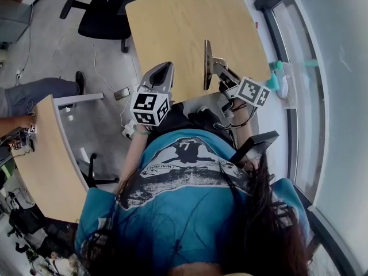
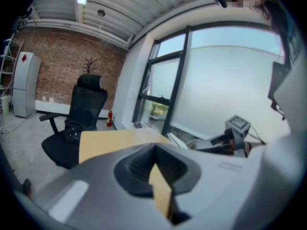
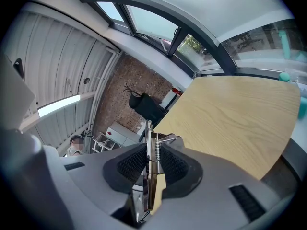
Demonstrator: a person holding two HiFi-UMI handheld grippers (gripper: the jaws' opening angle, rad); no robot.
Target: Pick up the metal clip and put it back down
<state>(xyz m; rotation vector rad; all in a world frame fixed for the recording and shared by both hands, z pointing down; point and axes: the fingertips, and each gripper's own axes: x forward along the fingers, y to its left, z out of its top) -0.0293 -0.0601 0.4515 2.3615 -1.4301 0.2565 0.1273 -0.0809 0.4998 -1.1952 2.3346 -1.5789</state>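
Pale wooden table [image 1: 190, 33] fills the far middle, seen from above, with a black office chair [image 1: 106, 10] at its far left and a large window [image 1: 339, 96] along the right. A person in a blue T-shirt [image 1: 184, 200] holds two tongs over the table's near edge. The right gripper [image 3: 152, 176] pinches the metal clip [image 3: 151, 150] between its ribbed dark pads, with the clip's spring facing outward, above the near right part of the table. The left gripper [image 2: 158, 176], just beside it on the left, has its jaws slightly spread with nothing between them.
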